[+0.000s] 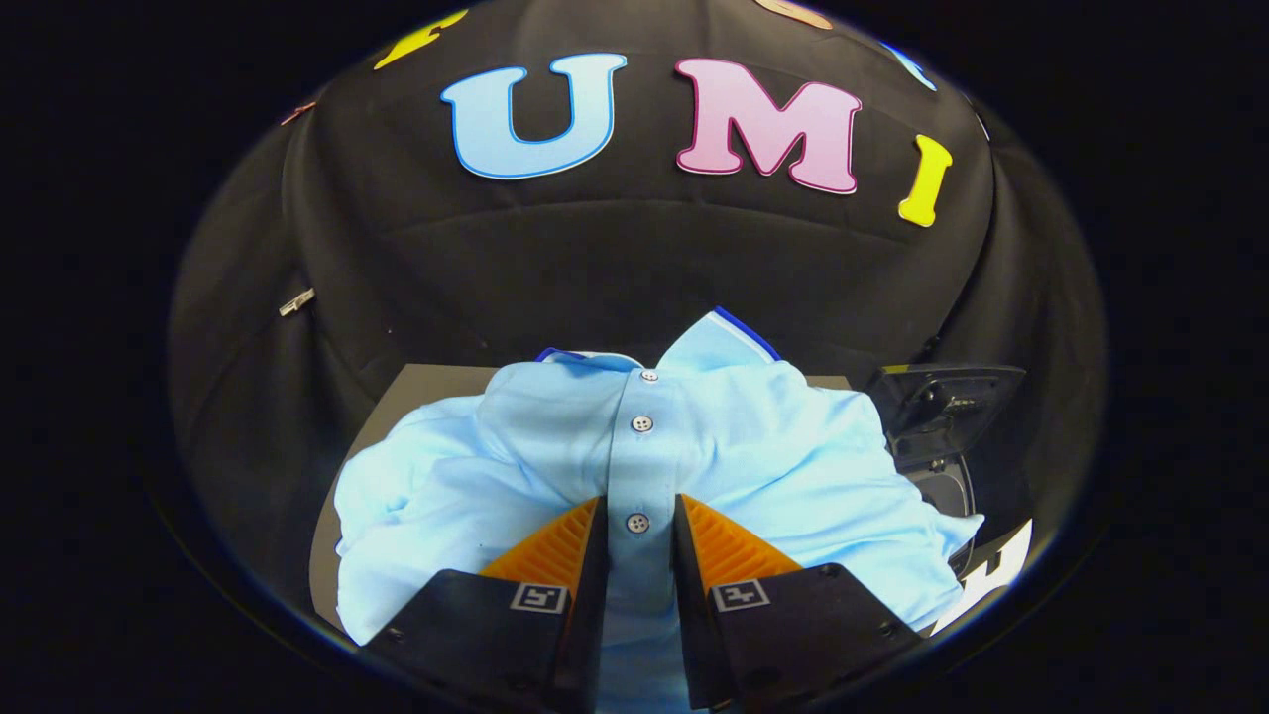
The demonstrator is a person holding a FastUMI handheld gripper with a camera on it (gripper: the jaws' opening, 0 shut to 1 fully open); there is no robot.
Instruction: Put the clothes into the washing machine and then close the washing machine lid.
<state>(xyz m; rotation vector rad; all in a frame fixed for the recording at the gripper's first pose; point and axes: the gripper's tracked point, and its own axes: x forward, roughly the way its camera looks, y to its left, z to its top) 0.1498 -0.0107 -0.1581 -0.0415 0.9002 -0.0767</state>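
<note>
gripper (639, 511): both fingers pinched onto the buttoned placket of the light blue cotton shirt (555, 466) | shirt bunched between and beyond the fingers, over a grey table (421, 382) | dark washing machine (942, 416), lid raised, ahead right

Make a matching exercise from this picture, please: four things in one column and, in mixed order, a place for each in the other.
Things:
1. shirt
2. gripper
3. collar
4. washing machine

Places:
A. beyond the shirt's far right side, lid raised
B. spread on the table, placket between the fingers
C. the shirt's far end, toward the wall
D. shut on the button placket

Pairs: 1-B, 2-D, 3-C, 4-A
</note>
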